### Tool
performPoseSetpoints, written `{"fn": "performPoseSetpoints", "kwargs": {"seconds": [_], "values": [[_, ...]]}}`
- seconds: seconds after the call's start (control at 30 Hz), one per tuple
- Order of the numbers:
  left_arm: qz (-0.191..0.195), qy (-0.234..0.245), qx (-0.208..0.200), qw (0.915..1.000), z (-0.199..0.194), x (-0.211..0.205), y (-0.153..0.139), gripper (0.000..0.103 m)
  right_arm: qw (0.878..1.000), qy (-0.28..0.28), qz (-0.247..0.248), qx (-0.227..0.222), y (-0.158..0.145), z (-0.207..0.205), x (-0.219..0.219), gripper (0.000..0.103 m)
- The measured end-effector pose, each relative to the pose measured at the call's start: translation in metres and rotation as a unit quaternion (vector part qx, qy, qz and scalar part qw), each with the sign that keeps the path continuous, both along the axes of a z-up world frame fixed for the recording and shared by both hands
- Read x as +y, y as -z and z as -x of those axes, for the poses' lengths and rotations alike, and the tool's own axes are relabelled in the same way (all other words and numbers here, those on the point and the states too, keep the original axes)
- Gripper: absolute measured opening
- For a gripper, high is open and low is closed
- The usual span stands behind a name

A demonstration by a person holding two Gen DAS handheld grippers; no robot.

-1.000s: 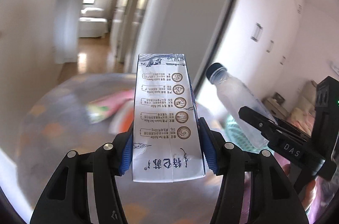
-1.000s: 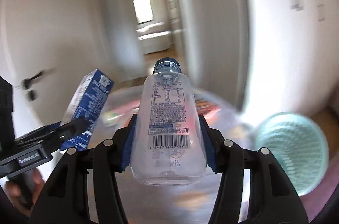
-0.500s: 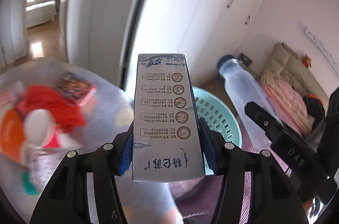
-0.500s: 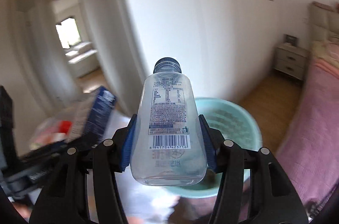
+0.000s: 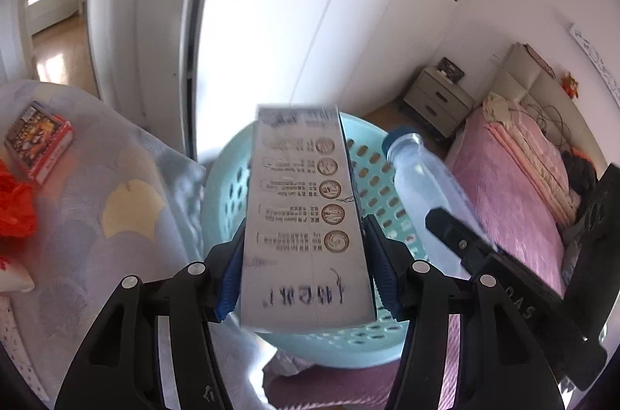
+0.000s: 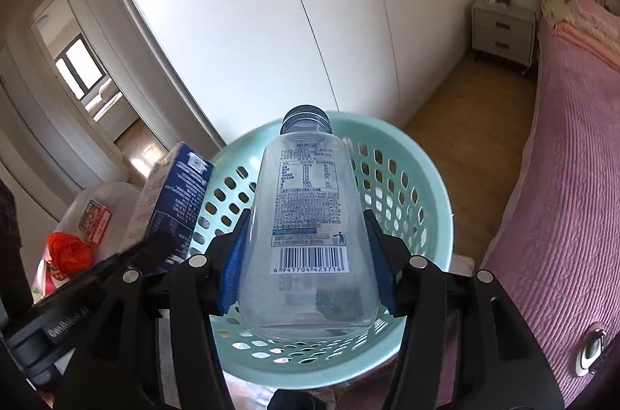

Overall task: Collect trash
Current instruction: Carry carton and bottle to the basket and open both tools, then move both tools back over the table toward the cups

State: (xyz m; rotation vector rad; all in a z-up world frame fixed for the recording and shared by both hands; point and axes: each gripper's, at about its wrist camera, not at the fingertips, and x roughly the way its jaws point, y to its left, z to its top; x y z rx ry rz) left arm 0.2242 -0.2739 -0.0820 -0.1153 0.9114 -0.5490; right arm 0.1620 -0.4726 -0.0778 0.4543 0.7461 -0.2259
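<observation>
The left claw (image 5: pixel 306 278) pinches a white printed carton (image 5: pixel 306 216) and the right claw (image 6: pixel 306 274) pinches a clear plastic bottle (image 6: pixel 308 235), both above a mint perforated plastic basket (image 6: pixel 422 216).

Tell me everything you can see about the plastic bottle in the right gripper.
The plastic bottle is clear, looks empty and has a dark blue screw cap and a printed label with a barcode. The right gripper clamps its lower body between blue pads, cap pointing away from the camera. It hangs over the open mint-green basket, beside the carton in the left gripper.
</observation>
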Motion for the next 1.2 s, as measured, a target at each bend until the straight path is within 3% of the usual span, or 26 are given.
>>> {"fn": "performPoseSetpoints", "kwargs": {"seconds": [0.1, 0.27, 0.6, 0.9, 1.2], "values": [[0.000, -0.009, -0.003, 1.0000, -0.002, 0.008, -0.001, 0.066, 1.000, -0.007, -0.011, 0.008, 0.006, -0.008, 0.004, 0.053], [0.002, -0.013, -0.018, 0.9997, 0.007, 0.019, -0.016, 0.067, 1.000, -0.016, -0.017, 0.017, 0.018, -0.015, 0.008, 0.066], [0.041, -0.028, -0.070, 0.9963, 0.048, 0.067, -0.057, 0.069, 0.998, -0.061, 0.014, -0.001, -0.003, -0.003, 0.044, 0.066], [0.076, -0.065, -0.115, 0.9884, 0.086, 0.145, -0.097, 0.069, 0.989, -0.128, 0.051, -0.061, -0.055, 0.019, 0.113, 0.066], [0.076, -0.141, -0.135, 0.9778, 0.111, 0.236, -0.108, 0.069, 0.968, -0.224, 0.065, -0.093, -0.067, 0.025, 0.199, 0.066]]}}
